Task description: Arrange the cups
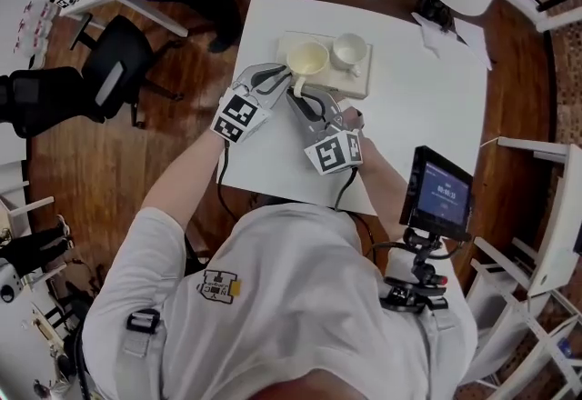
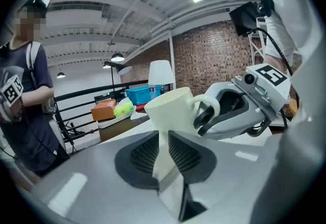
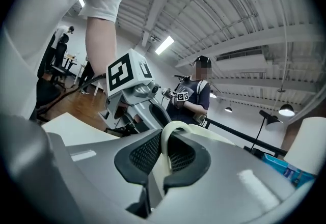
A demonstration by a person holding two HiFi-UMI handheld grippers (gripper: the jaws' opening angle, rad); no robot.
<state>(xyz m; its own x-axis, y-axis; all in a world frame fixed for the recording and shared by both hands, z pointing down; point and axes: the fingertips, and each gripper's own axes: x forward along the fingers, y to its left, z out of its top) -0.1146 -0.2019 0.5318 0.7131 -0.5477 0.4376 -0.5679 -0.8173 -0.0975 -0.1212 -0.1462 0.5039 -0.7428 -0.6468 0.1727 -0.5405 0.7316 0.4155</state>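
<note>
Jaws: left gripper (image 1: 284,76) pinches cream cup (image 1: 307,57) by its wall, right gripper (image 1: 296,98) pinches its handle. Cup is over tray (image 1: 359,87), beside white cup (image 1: 349,50), near desk's (image 1: 427,116) far edge.

pale yellow mug (image 2: 170,111): smooth, low sheen, looks like glazed ceramic. small white cup (image 1: 349,50): same finish. cream rectangular tray (image 1: 355,85): matt. white square surface (image 1: 427,116): smooth, matt. left hand-held gripper (image 2: 163,142), right hand-held gripper (image 3: 164,149): smooth grey plastic shells, black grid-textured pads (image 2: 145,156). brown floor (image 1: 100,180): wood planks, satin.
</note>
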